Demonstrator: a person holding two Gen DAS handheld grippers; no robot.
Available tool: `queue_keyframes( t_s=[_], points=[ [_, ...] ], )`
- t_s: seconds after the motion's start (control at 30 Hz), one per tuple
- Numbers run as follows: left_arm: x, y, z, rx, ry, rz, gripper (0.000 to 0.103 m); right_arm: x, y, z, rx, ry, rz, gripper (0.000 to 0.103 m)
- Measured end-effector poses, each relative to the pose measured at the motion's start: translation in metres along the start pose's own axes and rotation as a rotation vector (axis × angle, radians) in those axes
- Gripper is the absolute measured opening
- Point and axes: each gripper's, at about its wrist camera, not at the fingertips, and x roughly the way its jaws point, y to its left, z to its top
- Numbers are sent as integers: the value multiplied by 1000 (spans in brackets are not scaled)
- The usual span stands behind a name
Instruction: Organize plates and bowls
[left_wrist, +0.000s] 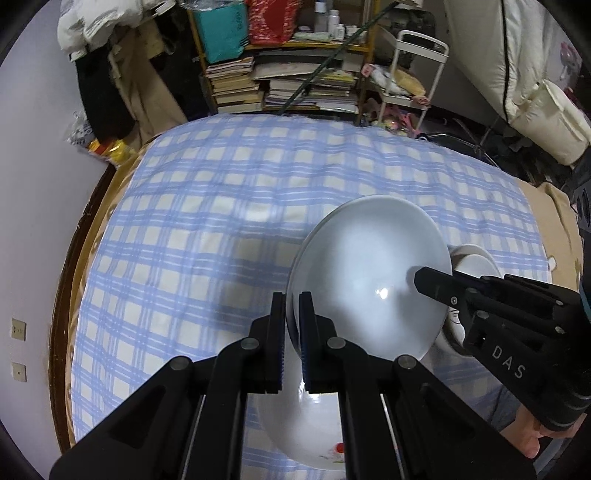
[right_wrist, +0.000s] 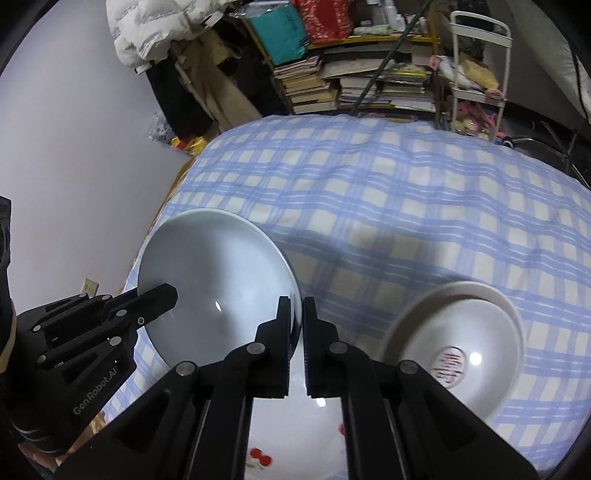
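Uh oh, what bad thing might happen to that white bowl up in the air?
1. Each tool, the left tool and the right tool, pinches only a thin bit of the white bowl's rim, on opposite sides. The smooth rim might slip out.
2. Another dish with cherries lies right under it on the checked cloth. A dropped bowl might crack both.
3. A bowl with a red mark sits close by, so a swing could bump it.

Blue-and-cream checked cloth (left_wrist: 221, 206) over table. Behind it, shelf (left_wrist: 295, 46) with stacked books (left_wrist: 236, 86), teal box (left_wrist: 221, 29), white trolley (left_wrist: 406, 74). White wall (left_wrist: 33, 155) left.
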Motion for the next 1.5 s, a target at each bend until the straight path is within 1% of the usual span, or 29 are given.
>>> queue_keyframes(
  t_s=[0.3, 0.6, 0.77, 0.93, 1.33, 1.5],
  points=[
    [-6, -42, -1, 24, 6, -20, 8, -31, -31, -20, 42, -33, -9, 8],
    [-8, -87, -2, 83, 3, -40, 8, -51, -67, -35, 85, -47, -36, 8],
    [-3, -109, -5, 109, 3, -17, 8, -59, -86, -40, 121, -51, -34, 8],
    [4, -114, -5, 90, 30, -42, 8, -58, -97, -46, 138, -45, -40, 8],
    [20, -128, -5, 113, 66, -39, 8, -47, -119, -56, 210, -32, -17, 8],
    [23, -133, -3, 117, 71, -41, 8, -45, -125, -58, 221, -32, -19, 8]
  ],
)
